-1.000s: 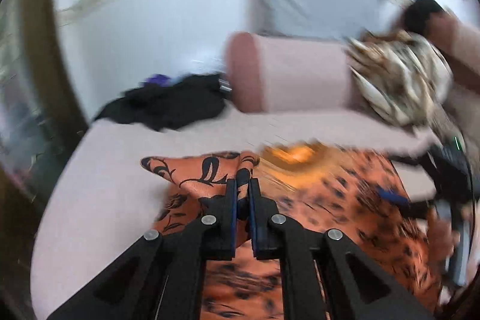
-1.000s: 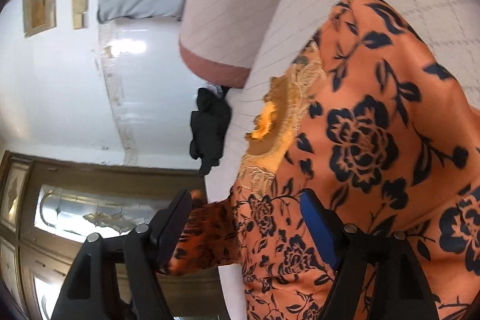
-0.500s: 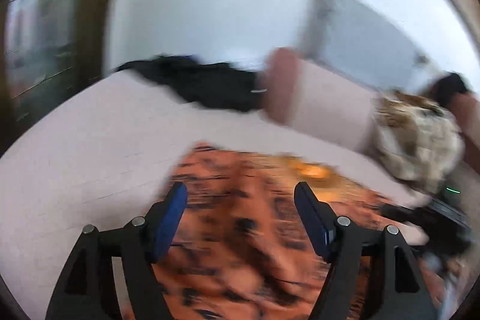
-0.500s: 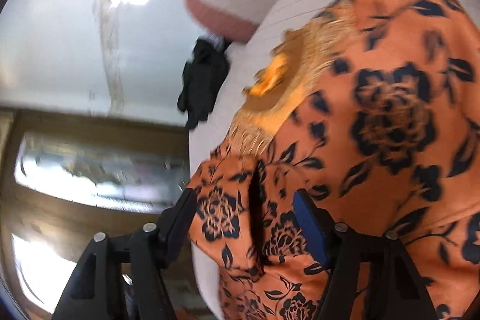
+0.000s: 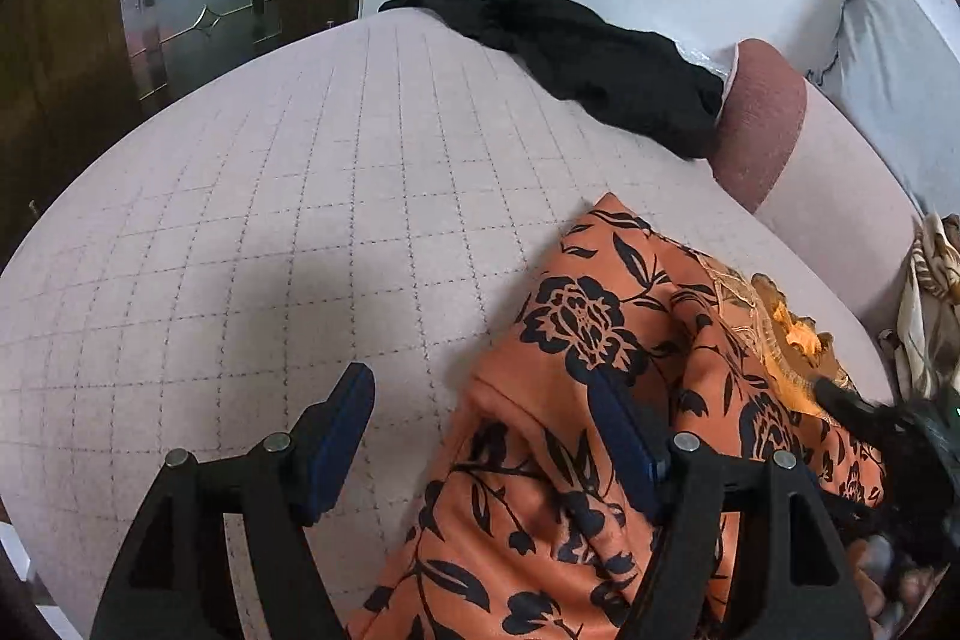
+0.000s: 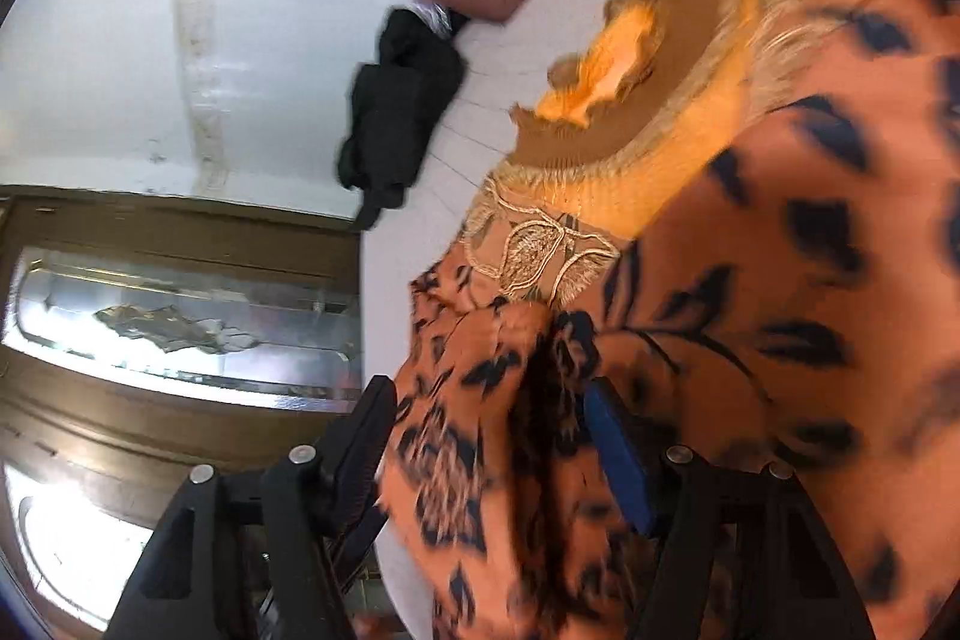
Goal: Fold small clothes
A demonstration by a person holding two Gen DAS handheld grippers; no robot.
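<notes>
Garment: orange floral top [image 5: 576, 340] is lying spread on the quilted pink cushion [image 5: 300, 232], part-way gathered, with its gold embroidered neckline [image 6: 630, 112] pointing toward the bolster [image 5: 762, 124].
Long axis: garment is running from the neckline end, near the bolster, down toward both tools, so any fold is going to travel along that line or across it.
Left gripper [image 5: 480, 436]: jaws are standing wide apart and holding nothing; the outer finger is hovering over bare cushion, the inner finger is sitting over the garment's near edge, so the hem is lying between the fingers and slightly to the bolster side.
Right gripper [image 6: 489, 436]: jaws are also standing wide, with a bunched ridge of the garment rising between them; I cannot tell whether the pads are touching cloth, and nothing is pinched.
Nearer arm: right one looks deeper into the fabric, and the left is only bordering its edge.
Judgement: next grasp seems to be depending on the left tool shifting toward the bolster side so the hem sits squarely between its fingers.
Elsewhere: black garment [image 5: 600, 58] is lying beside the bolster, well apart from the orange one.
</notes>
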